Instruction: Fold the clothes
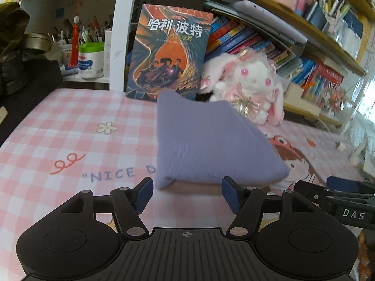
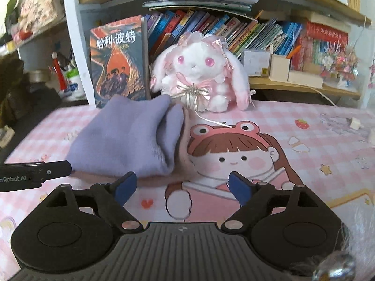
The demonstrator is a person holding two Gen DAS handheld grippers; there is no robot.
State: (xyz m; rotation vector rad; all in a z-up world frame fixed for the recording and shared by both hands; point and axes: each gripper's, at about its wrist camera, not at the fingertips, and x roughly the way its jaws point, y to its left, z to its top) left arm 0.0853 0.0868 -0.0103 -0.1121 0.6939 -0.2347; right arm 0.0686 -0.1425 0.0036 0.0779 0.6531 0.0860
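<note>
1. Progress check: the purple garment already looks folded into a compact, thick bundle on the pink checked surface. It sits right in front of the Harry Potter book that leans against the shelf, with its far corner nearly touching the book's bottom edge.
2. From the right wrist view the purple garment shows two layers meeting in a seam along the side away from the book, and a pinkish layer peeks out underneath. Can't tell if that's a lining or a second piece.
3. So my guess is the fold on this item is pretty much done. What might be left is a bit of squaring up or moving it to a pile, but no other clothes are in sight, so I can't say for sure.
4. The left tongs are spread apart and holding nothing. The near edge of the bundle, the side farthest from the book, sits just beyond the tips, not pinched.
5. The right tongs are spread even wider, also empty, hanging over the cartoon girl print on the side of the bundle away from the book.
6. The plush bunny sits just beside the book, untouched.
</note>
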